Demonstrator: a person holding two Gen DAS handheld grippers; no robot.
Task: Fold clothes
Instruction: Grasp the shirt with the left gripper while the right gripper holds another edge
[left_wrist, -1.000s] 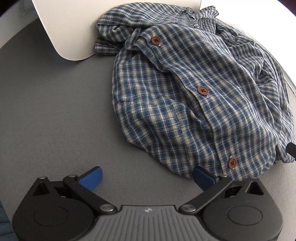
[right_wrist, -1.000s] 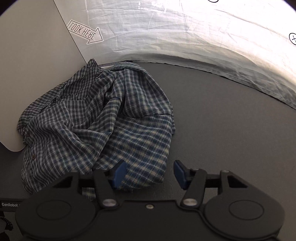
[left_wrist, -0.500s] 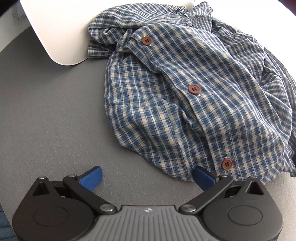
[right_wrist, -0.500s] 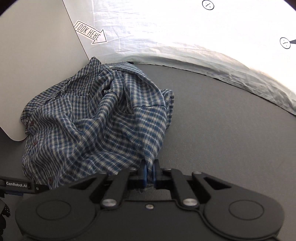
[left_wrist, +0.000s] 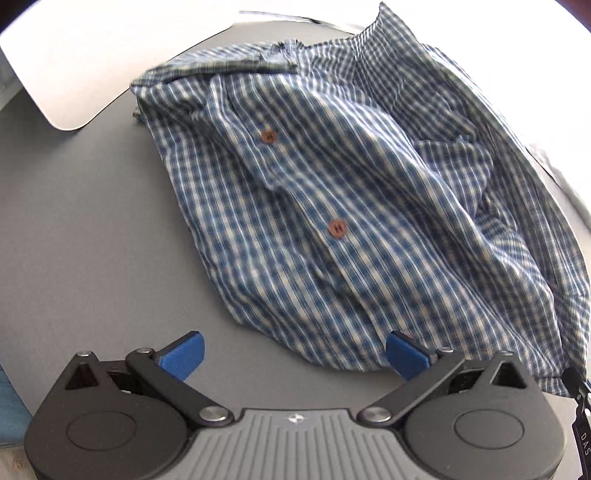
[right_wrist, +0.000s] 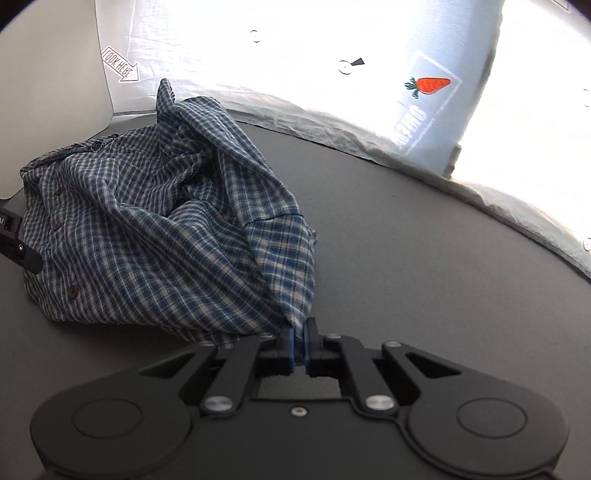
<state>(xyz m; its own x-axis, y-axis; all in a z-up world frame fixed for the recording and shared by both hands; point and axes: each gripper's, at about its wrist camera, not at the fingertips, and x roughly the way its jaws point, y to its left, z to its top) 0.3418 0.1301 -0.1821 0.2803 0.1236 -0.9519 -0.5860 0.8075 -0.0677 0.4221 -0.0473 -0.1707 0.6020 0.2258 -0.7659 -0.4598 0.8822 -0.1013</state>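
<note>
Zero folds done | shirt (right_wrist: 155, 236) crumpled on table (right_wrist: 424, 258), centre-left of frame | right gripper (right_wrist: 298, 341) fingers clenched on hem | left gripper (left_wrist: 293, 350) fingers released, empty | spreading, folding left

A grey surface (right_wrist: 424, 258) fills both views. A white board (left_wrist: 66, 70) stands at its far edge, with an arrow sticker (right_wrist: 120, 69), beside a crinkled white sheet (right_wrist: 295, 74) bearing a carrot label (right_wrist: 428, 85).
</note>
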